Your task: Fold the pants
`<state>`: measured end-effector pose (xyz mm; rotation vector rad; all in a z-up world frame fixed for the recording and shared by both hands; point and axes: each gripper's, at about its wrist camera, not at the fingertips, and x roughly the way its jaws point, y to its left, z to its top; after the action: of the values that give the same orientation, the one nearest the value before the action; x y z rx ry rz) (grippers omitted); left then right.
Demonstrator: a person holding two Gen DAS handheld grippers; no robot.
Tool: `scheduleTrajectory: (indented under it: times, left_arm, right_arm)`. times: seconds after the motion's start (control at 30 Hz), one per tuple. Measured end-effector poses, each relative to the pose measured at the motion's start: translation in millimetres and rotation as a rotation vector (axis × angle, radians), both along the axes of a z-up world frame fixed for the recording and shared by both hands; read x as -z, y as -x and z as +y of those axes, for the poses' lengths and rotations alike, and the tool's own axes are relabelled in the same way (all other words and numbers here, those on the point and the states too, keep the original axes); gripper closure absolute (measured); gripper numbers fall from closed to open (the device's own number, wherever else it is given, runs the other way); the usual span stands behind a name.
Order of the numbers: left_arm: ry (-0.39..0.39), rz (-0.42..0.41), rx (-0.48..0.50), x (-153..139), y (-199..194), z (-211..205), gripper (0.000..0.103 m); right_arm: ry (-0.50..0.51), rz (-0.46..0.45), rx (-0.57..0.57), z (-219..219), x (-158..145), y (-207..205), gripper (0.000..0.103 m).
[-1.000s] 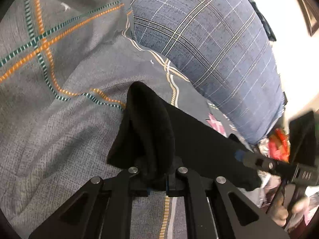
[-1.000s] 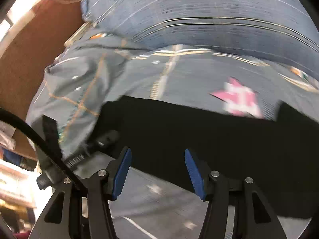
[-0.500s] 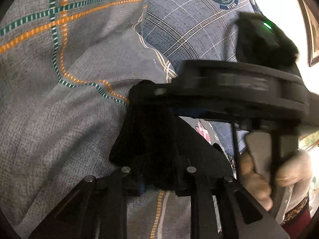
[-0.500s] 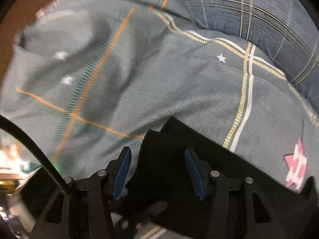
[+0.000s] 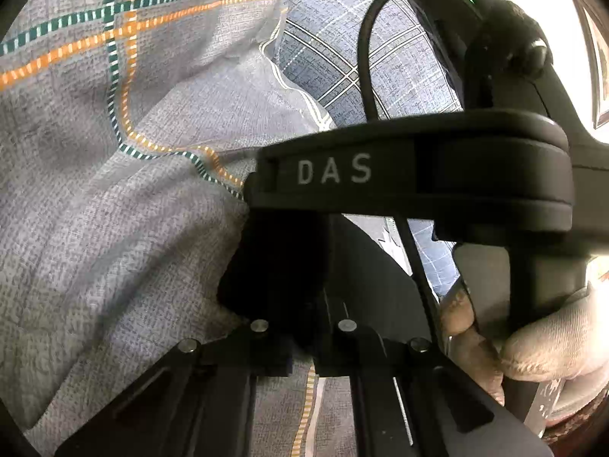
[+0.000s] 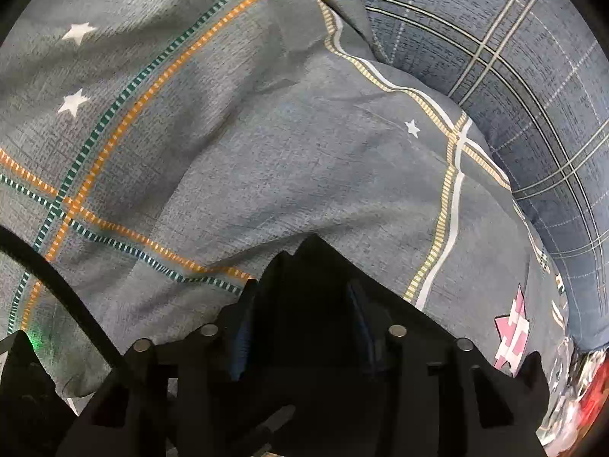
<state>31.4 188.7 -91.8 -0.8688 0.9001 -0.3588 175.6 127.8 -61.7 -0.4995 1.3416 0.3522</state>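
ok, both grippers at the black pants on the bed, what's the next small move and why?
Probably close the right gripper on the black fabric pants: its blue pads straddle a raised peak of cloth with a gap showing. The left gripper looks already clamped on cloth, so then both can lift together.

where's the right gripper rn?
In the left wrist view the right gripper crosses right in front, over the black pants. Its own view shows its fingers straddling a pants corner on the grey bedsheet.

Right gripper [image 6: 300, 327], fingers apparently around black pants [image 6: 316, 266], grey bedsheet [image 6: 266, 133]
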Motion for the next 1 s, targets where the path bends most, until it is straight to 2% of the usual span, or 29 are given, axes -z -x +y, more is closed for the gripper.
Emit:
scheduleTrajectory:
  times: [0.17, 0.27, 0.57, 0.87, 1.0]
  left_arm:
    - [-0.004, -0.003, -0.001, -1, -3, -4, 0.098]
    - [0.000, -0.016, 0.012, -3, -5, -4, 0.099]
    - [0.042, -0.056, 0.022, -16, 4, -15, 0.099]
    - [-0.016, -0.104, 0.051, -60, -5, -47, 0.099]
    - [-0.034, -0.108, 0.091, -72, -15, -75, 0.099]
  right_arm:
    - [-0.005, -0.017, 0.002, -8, -3, 0, 0.078]
    - [-0.030, -0.020, 0.016, -15, -12, 0, 0.086]
    - [-0.151, -0.024, 0.031, -37, -36, 8, 0.089]
    - [-0.294, -0.057, 0.037, -68, -74, 16, 0.089]
    - [-0.349, -0.070, 0.072, -103, -85, 14, 0.089]
